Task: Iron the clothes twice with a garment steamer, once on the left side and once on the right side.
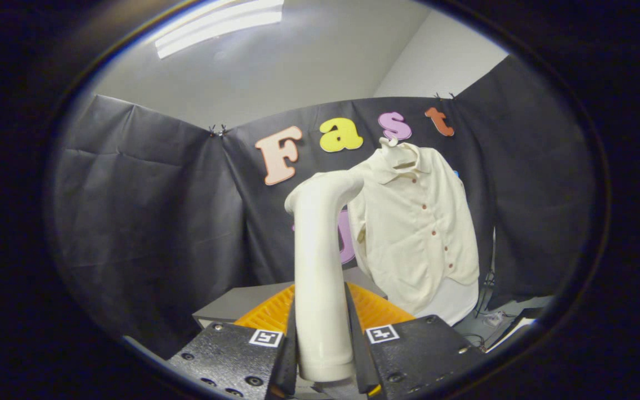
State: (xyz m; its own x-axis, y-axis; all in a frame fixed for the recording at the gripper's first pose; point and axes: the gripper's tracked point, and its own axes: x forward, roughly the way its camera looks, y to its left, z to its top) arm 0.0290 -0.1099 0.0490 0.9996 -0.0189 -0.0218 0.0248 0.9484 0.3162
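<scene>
While clamped by tool (321, 333), steamer (320, 261) upright | head seemingly touching shirt (420, 222) beyond

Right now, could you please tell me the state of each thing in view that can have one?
gripper: shut on the steamer's handle, a finger on either side.
garment steamer: held upright, head bent toward the shirt, just short of its collar side.
shirt: hanging on a hanger against the booth wall, buttoned up.
orange basket: beyond the fingers, behind the steamer.

Recording booth inside a plain room — black cloth walls (148, 211) clipped up, white ceiling with strip light (220, 25), cables (486, 319) on the floor.
</scene>
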